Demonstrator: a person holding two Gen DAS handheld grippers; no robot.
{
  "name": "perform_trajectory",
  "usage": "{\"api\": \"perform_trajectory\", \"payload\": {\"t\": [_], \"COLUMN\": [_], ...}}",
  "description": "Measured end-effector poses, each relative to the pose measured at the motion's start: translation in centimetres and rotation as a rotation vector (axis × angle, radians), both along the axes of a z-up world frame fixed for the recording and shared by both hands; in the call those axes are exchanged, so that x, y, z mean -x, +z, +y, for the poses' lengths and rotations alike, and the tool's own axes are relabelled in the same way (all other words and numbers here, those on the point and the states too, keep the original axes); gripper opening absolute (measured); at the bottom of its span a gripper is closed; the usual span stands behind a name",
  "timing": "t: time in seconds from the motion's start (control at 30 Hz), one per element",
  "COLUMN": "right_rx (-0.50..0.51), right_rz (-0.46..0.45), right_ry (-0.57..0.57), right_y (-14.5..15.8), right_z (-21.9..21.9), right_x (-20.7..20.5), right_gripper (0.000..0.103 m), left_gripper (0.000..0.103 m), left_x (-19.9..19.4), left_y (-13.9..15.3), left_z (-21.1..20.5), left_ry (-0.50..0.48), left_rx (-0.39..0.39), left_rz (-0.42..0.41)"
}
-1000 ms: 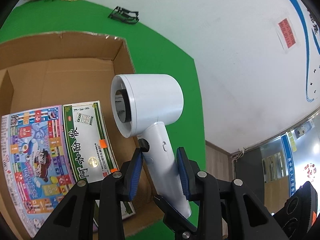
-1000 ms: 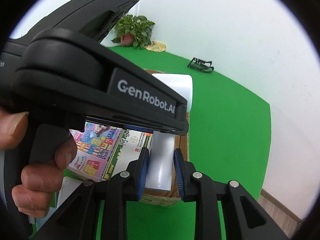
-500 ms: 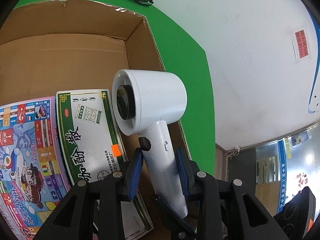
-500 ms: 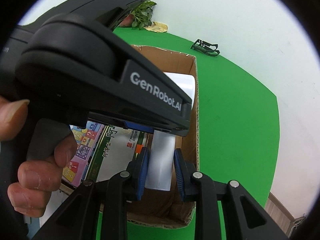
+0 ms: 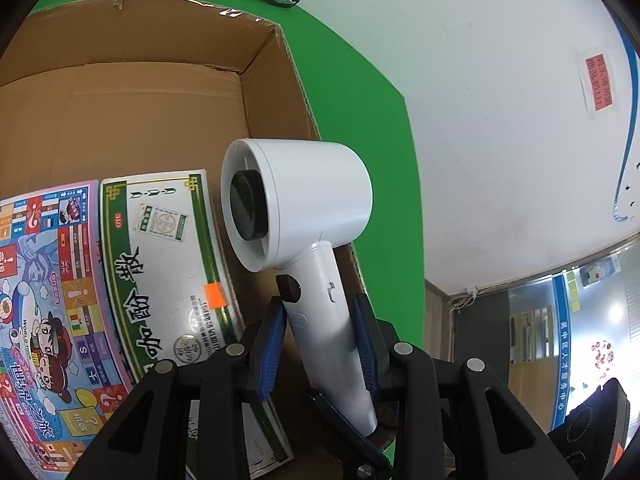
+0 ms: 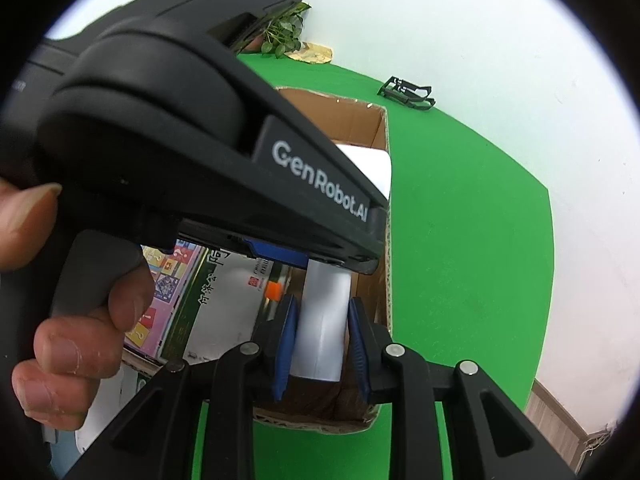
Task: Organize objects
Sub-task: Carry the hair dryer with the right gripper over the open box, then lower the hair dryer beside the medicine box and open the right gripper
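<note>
Green felt covers the surface under an open cardboard box (image 5: 168,92), and over its right end you carry a white hair dryer (image 5: 304,216). Your left claw (image 5: 320,344) pinches the dryer's handle just below the black button, blue pads on either side; your right claw (image 6: 322,340) grips the handle's lower end, so both hold the one thing, head up and nozzle facing left across the box. It looks not yet set down.

To finish this well, lower the dryer into the bare strip of box floor between the green-and-white medicine carton (image 5: 168,264) and the right wall. That strip looks narrow, so tip the head down along the wall rather than across the carton. Ease one claw off first, probably the right, since it sits close under the left claw's body and your left hand (image 6: 76,344).

Beside the medicine carton lies a colourful board game box (image 5: 44,300), flat against it. Outside the box, a black wire rack (image 6: 406,93) and a potted plant (image 6: 282,36) stand well apart by the white wall, clear of your path.
</note>
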State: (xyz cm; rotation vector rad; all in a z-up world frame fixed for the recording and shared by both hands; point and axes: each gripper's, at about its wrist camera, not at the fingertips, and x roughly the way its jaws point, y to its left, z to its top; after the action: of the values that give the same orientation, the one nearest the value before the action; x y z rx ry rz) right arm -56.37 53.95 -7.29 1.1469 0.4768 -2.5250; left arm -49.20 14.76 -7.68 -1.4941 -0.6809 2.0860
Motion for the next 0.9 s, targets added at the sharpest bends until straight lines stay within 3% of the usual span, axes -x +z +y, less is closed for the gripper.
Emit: {"api": "perform_trajectory", "payload": {"t": [0.17,0.33,0.57,0.63,0.83,0.9], "right_rx": [-0.037,-0.032,-0.003,-0.006,0.016,0.027], "right_rz": [0.026,-0.019,-0.04,-0.042,-0.044,-0.042], "right_ry": [0.004,0.008,0.002,0.0,-0.008,-0.016], "right_y": [0.5,0.2,1.3,0.6,2.0,2.6], "right_z": [-0.1,0.2,1.4,-1.7,-1.0,-0.5], "right_x": [-0.4,-0.3,-0.7,3.0,2.5,2.1], "right_gripper": [0.024,0.024,0.025,0.025,0.026,0.034], "left_gripper": [0.031,0.031,0.032,0.033,0.038,0.038], "left_x": [0.5,1.3,1.9,2.1,0.7,-0.3], "left_y": [-0.3,-2.7,-3.6,-3.9,-2.9,-2.0], "left_z": [-0.7,-1.7,-1.8,-1.8,-2.2,-2.5], "left_ry": [-0.001,0.005,0.021,0.026,0.037,0.038], "left_rx": [-0.048,-0.039,-0.037,-0.029,-0.005,0.009], "left_rz": [0.002,-0.046,-0.077,-0.08,-0.058,-0.03]}}
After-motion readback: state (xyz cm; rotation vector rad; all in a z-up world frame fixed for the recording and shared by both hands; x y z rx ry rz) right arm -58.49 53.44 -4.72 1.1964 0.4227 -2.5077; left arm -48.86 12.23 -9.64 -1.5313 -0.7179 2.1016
